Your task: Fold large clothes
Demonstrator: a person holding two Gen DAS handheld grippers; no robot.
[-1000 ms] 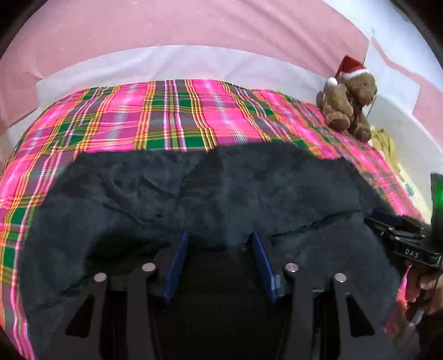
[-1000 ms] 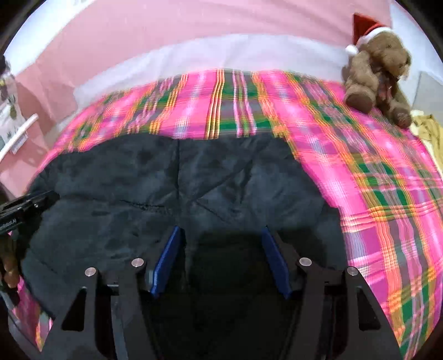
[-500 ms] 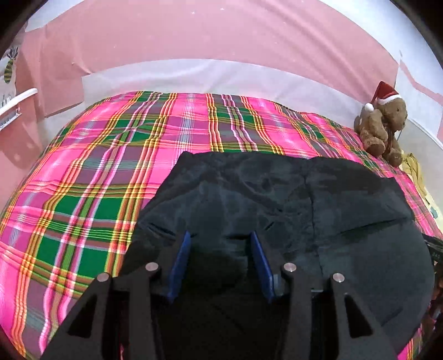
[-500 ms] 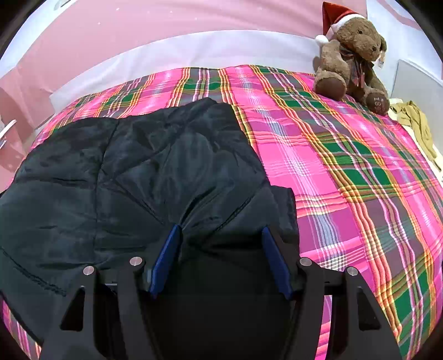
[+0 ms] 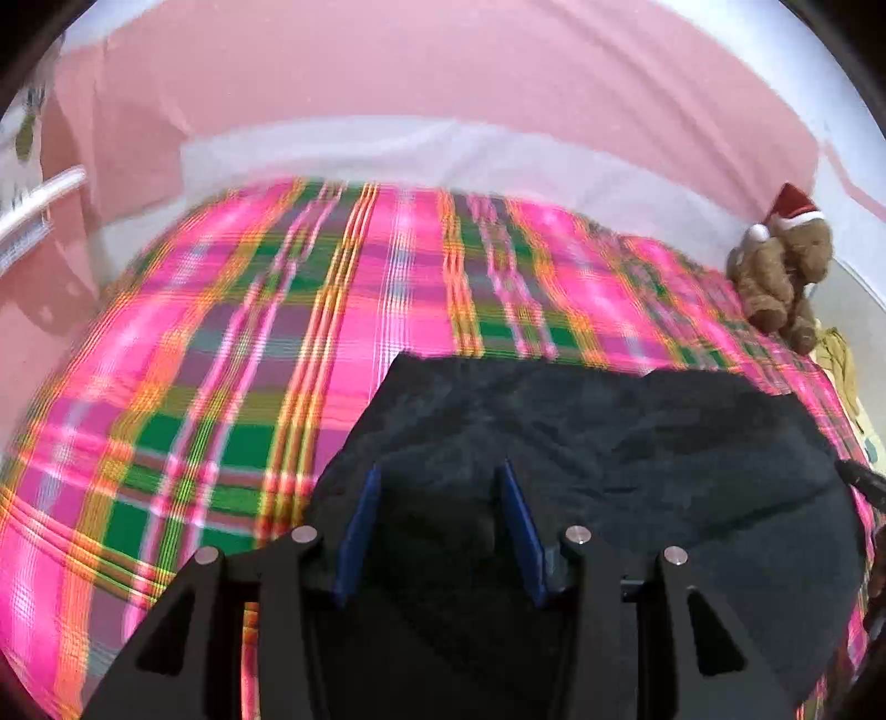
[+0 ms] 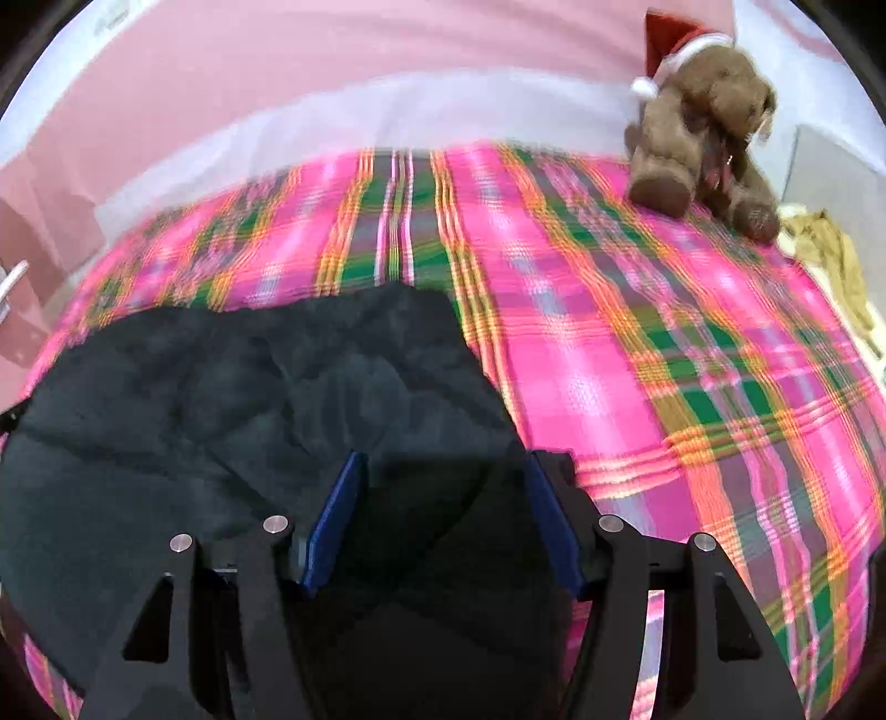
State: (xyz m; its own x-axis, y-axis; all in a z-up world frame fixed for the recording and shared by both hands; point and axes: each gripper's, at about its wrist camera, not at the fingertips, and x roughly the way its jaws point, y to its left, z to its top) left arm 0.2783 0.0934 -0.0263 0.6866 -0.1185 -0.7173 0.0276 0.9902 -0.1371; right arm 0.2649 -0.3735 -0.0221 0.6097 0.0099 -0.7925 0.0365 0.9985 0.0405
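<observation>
A dark, soft quilted jacket [image 5: 609,459] lies crumpled on the pink-and-green plaid blanket [image 5: 221,360]. Left gripper [image 5: 437,487] and right gripper [image 6: 446,471] stand spread apart over the jacket; whether fabric is pinched, I cannot tell. A fuzzy brown teddy bear [image 6: 703,127] sits beyond the jacket.

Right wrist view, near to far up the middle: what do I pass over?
Right tool → black garment → pink plaid bedcover → white band at the bed's far edge → pink wall.
</observation>
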